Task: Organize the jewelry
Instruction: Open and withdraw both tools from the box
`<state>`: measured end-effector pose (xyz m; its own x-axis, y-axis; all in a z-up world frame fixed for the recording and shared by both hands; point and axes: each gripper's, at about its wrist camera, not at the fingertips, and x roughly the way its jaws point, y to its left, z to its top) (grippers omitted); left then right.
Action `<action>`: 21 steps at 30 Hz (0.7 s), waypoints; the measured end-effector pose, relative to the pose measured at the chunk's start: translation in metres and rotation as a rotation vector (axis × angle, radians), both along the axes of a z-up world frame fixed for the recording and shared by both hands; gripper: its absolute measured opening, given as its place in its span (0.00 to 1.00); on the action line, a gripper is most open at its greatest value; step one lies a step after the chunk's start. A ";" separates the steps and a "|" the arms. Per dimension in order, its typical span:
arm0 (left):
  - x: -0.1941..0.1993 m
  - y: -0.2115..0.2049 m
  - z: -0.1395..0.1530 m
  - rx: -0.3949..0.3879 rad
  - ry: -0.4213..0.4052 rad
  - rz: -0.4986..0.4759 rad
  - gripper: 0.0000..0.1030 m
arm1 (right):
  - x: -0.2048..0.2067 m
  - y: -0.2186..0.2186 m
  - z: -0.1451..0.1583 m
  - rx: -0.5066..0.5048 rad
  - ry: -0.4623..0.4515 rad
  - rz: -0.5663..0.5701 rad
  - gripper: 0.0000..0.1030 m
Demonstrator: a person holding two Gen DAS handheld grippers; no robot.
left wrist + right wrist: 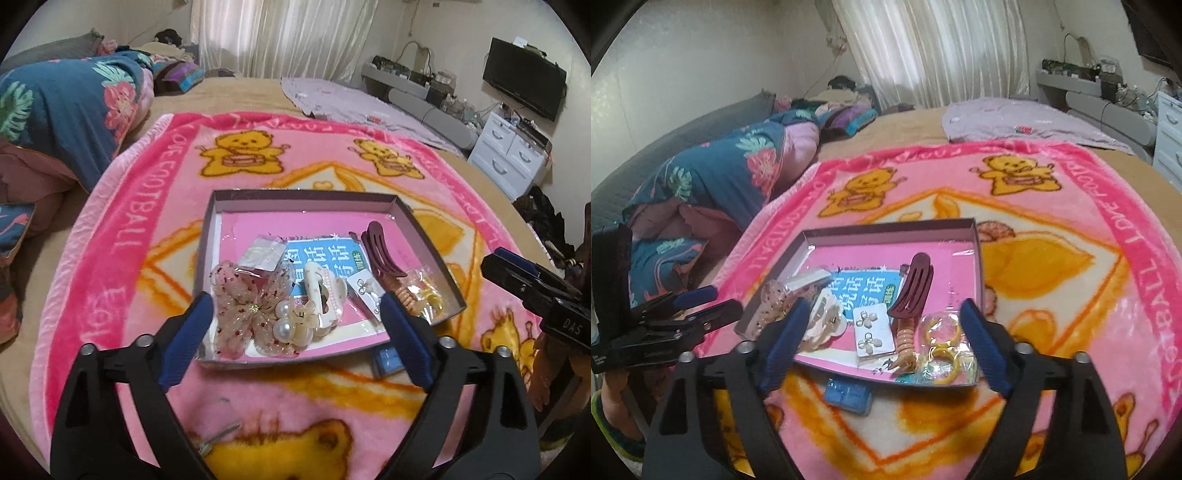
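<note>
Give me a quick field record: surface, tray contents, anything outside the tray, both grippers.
surface: pink bear blanket on a bed
container: shallow tray
in tray: sheer bow, cream claw clip, maroon hair clip, earring card, yellow rings in a bag
outside tray: blue case at near edge
left gripper: open, empty
right gripper: open, empty

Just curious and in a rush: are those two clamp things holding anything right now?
Left gripper: open, holding nothing, above the tray.
Right gripper: open, holding nothing.
</note>
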<state>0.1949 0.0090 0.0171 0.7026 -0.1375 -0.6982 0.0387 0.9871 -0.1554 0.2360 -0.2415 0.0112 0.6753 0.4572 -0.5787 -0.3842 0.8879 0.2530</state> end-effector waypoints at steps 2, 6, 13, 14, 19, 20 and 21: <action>-0.008 0.002 0.005 -0.002 -0.013 0.008 0.90 | -0.008 -0.002 0.004 0.001 -0.014 -0.001 0.83; -0.026 0.009 0.010 0.004 -0.034 0.039 0.91 | -0.023 -0.002 0.010 -0.013 -0.045 0.000 0.83; -0.050 0.017 0.003 0.034 -0.028 0.071 0.91 | -0.047 0.003 0.014 -0.026 -0.075 0.021 0.87; -0.051 0.018 0.002 0.042 -0.028 0.078 0.91 | -0.050 0.004 0.014 -0.029 -0.076 0.024 0.87; -0.062 0.024 -0.002 0.067 -0.023 0.097 0.91 | -0.060 0.008 0.007 -0.050 -0.066 0.036 0.88; -0.064 0.025 -0.003 0.068 -0.021 0.098 0.91 | -0.061 0.009 0.006 -0.054 -0.063 0.037 0.88; -0.065 0.026 -0.004 0.070 -0.019 0.100 0.91 | -0.063 0.010 0.003 -0.058 -0.057 0.041 0.88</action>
<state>0.1295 0.0353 0.0132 0.7238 -0.0174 -0.6898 -0.0578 0.9946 -0.0857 0.1735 -0.2316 0.0145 0.6896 0.4518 -0.5660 -0.4325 0.8838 0.1785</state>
